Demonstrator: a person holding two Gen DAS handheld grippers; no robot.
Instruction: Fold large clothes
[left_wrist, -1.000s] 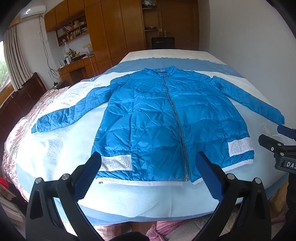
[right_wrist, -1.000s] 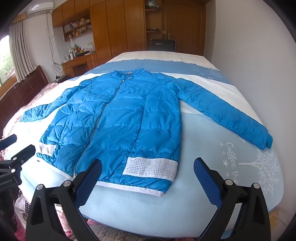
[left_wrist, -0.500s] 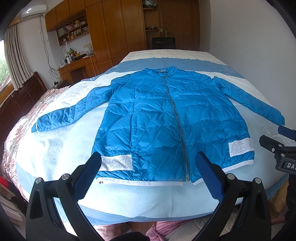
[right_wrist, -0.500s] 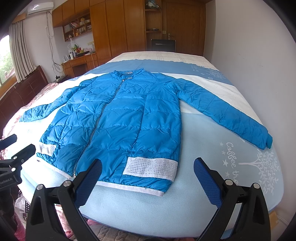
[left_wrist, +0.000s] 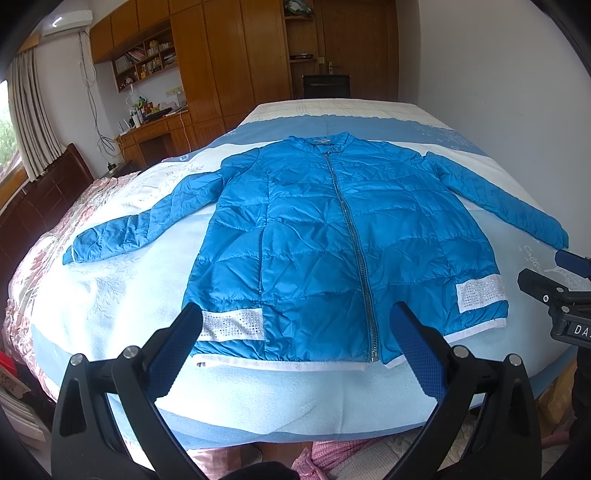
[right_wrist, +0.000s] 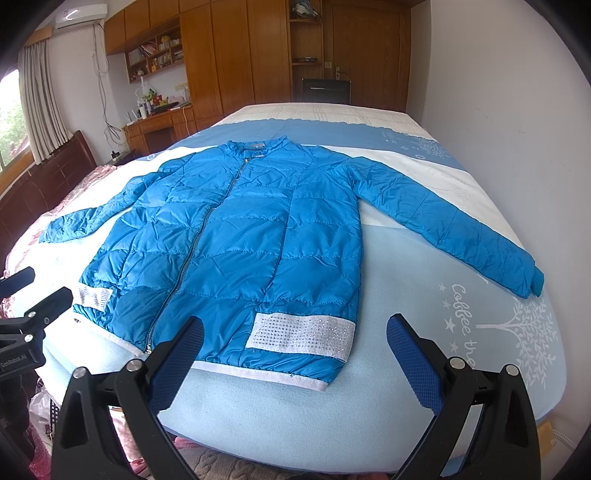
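Nothing is changing since a second ago: you are holding the left hand-held gripper (left_wrist: 295, 343) and right hand-held gripper (right_wrist: 295, 347) open, low in frame, short of the flat jacket (left_wrist: 332, 251), so folding is not yet starting.

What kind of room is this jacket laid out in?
Most likely a home bedroom: the blue jacket lies on a large bed, with wooden wardrobes along the far wall and a cluttered desk near the curtained window.

We see our left gripper (left_wrist: 295, 347) held wide open near the hem of the blue jacket (left_wrist: 332, 243), which lies flat, zipped, sleeves spread, on the bed (left_wrist: 110, 295).
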